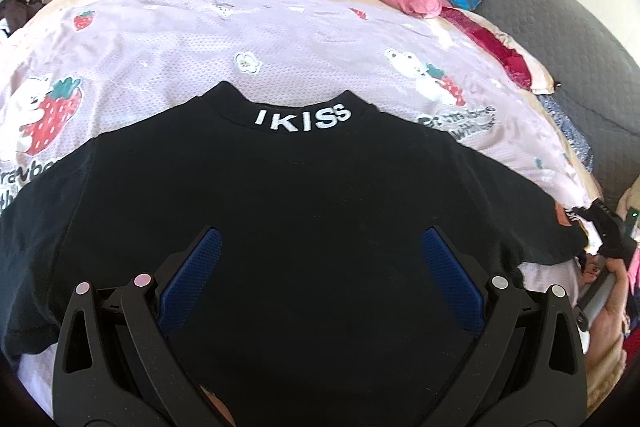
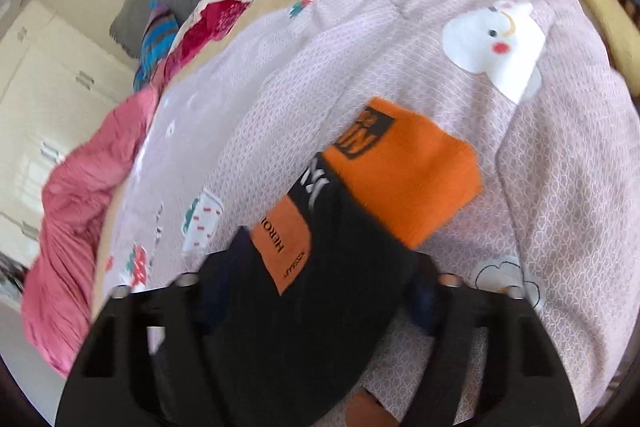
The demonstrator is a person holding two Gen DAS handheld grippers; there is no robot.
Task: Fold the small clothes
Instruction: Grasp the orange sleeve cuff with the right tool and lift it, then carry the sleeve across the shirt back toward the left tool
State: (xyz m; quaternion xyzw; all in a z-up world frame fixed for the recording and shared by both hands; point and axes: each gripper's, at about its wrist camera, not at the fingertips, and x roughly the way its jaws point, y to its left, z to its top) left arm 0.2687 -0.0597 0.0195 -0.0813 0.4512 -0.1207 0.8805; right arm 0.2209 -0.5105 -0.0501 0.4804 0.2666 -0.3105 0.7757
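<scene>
Fingers of the left gripper [image 1: 320, 287] spread apart above the black T-shirt [image 1: 300, 187]. Right gripper [image 2: 316, 291] straddles its orange-cuffed sleeve [image 2: 400, 171]; blur hides whether the pads press it.

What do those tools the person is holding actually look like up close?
Each hand-held gripper is a black plastic fork with two fingers. On the left hand-held gripper the fingers carry ribbed blue pads, small round silver-pink pins at the joints and slot-shaped cut-outs in the arms. The right hand-held gripper has the same black build, blurred here. No cables or sleeves show.
</scene>
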